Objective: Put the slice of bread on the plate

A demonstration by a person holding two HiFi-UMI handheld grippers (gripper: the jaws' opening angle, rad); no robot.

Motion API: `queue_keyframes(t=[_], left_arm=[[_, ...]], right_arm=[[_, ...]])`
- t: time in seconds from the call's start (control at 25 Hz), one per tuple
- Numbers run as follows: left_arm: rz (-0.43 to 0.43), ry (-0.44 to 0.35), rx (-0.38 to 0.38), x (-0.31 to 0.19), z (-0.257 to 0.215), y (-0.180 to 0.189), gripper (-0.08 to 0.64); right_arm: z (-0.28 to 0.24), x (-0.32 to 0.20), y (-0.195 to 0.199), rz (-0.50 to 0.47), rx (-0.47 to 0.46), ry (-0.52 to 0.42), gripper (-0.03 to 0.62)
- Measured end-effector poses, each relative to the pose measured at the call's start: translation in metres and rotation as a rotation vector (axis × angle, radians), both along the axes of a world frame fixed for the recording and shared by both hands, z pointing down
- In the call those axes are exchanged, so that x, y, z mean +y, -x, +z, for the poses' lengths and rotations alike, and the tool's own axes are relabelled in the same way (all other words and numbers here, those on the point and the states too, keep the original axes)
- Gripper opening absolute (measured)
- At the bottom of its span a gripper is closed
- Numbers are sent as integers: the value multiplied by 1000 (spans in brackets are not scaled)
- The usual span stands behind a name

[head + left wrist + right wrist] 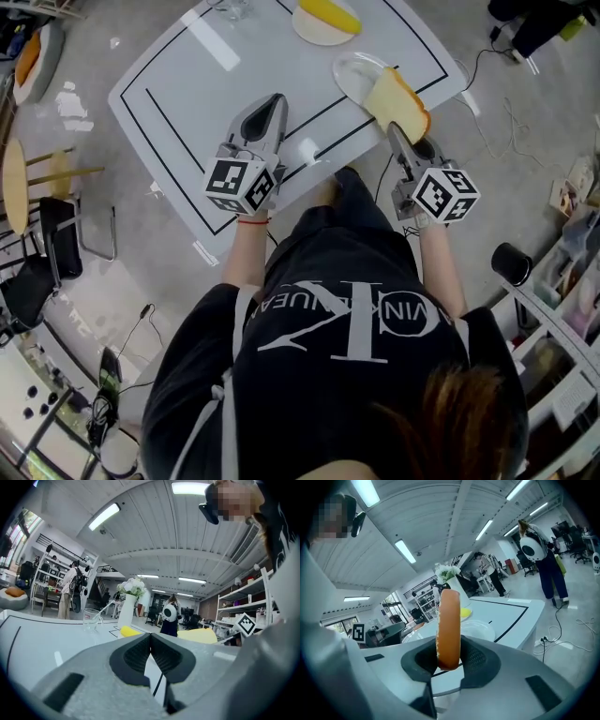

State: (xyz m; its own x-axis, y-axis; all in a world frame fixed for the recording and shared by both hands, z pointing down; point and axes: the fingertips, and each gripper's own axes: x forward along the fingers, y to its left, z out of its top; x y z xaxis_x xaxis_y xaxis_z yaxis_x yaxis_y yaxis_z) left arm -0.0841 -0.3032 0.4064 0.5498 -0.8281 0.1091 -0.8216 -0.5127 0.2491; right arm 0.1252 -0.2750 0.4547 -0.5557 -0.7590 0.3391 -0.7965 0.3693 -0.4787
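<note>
The slice of bread (397, 101), pale with an orange-brown crust, is held on edge in my right gripper (395, 131), which is shut on its lower end. It hangs over the near rim of a clear glass plate (354, 73) on the white table (187, 84). In the right gripper view the bread (448, 625) stands upright between the pads, with the clear plate (480, 631) just beyond it. My left gripper (277, 97) hovers over the table to the left, shut and empty; its pads (140, 656) meet in the left gripper view.
A second plate (314, 31) with a yellow item (330, 13) lies at the table's far edge. A glass (92, 619) and a white vase of flowers (127, 609) stand beyond it. Chairs (56, 239) and cables lie on the floor; shelves are at the right.
</note>
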Motion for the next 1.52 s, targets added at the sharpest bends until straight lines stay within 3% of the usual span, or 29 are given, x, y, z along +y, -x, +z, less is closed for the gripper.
queue_keyframes(t=[0.44,0.88,1.08,1.44,1.52], left_arm=[[-41,13,15,-49,-3,0,11],[-108,42,22,-74,1,7,11],[-115,53,28,-83,5,8,11],[-106,55,36,-86,4,2,11],[-106,53,38,-86,3,2,11]], right_arm=[[14,-55,31,-103,-151,176,97],[26,-87,36,-60,-369,390,98],[36,-90,31,-21,-401,498,100],[42,-86,36,-28,-472,548,103],[43,-86,36,-28,-465,553,134]])
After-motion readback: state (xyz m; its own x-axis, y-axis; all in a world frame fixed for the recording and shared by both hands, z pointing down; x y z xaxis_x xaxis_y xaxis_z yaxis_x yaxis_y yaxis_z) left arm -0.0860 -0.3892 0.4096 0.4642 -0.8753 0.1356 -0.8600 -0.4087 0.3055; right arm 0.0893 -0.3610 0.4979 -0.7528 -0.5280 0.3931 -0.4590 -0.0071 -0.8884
